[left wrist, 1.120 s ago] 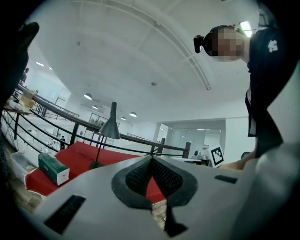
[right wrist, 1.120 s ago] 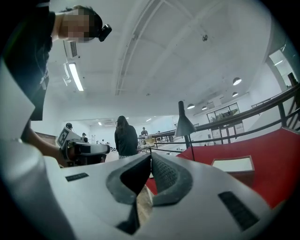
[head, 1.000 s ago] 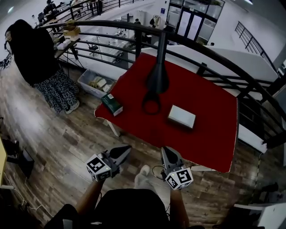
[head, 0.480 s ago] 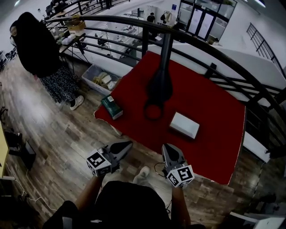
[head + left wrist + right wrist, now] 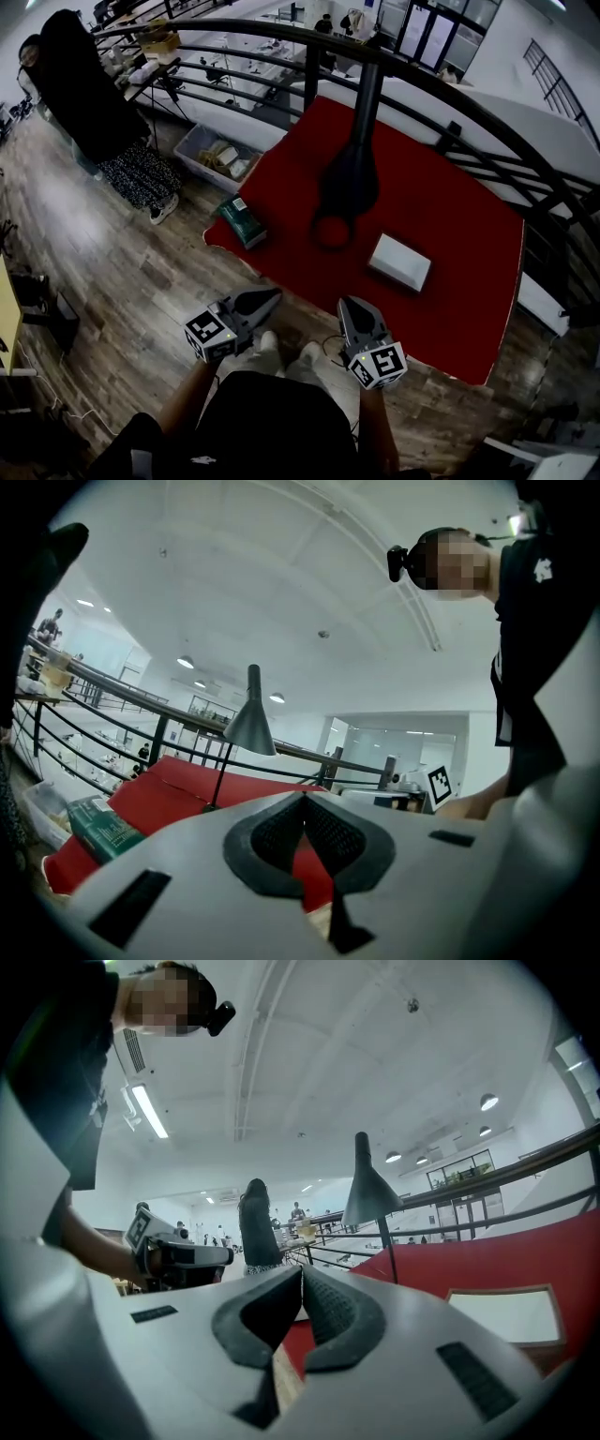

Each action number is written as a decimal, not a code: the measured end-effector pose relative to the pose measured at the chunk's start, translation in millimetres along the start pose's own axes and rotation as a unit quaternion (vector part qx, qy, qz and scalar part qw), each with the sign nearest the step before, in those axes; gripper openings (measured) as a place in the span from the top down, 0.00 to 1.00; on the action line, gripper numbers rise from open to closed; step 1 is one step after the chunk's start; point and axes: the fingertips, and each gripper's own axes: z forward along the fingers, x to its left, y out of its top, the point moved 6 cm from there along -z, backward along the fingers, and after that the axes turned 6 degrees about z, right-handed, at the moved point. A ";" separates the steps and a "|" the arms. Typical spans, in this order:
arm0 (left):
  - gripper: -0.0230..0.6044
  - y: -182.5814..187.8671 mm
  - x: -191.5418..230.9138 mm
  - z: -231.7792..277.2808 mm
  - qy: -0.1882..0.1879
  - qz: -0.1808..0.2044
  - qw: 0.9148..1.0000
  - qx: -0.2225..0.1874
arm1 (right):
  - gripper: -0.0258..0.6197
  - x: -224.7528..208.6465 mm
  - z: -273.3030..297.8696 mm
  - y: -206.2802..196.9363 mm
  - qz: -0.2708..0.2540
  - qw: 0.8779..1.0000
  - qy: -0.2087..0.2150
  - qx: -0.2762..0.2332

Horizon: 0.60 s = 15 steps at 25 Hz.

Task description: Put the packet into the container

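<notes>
A green packet [image 5: 242, 221] lies at the near left corner of the red table [image 5: 450, 309]; it also shows low on the left in the left gripper view [image 5: 101, 825]. The white box-like container [image 5: 400, 262] rests right of centre on the table and appears in the right gripper view [image 5: 502, 1314]. My left gripper [image 5: 272, 297] hangs over the floor just short of the table's front edge, shut and empty [image 5: 302, 799]. My right gripper [image 5: 352, 306] is beside it at the table's edge, also shut with nothing in it [image 5: 302, 1274].
A black lamp [image 5: 347, 183] stands on the table between packet and container. A curved black railing [image 5: 450, 98] runs behind the table. A person in black [image 5: 89, 94] stands far left, and a grey bin [image 5: 220, 157] sits on the wooden floor.
Both grippers have come closer to the table's front edge, side by side. Their jaws stay shut. Packet, container and lamp have not moved on the table.
</notes>
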 end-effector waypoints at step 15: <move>0.95 -27.0 112.9 -15.6 -0.085 0.170 0.964 0.186 | 0.93 5.6 35.6 -14.4 0.012 1.000 -0.017 0.006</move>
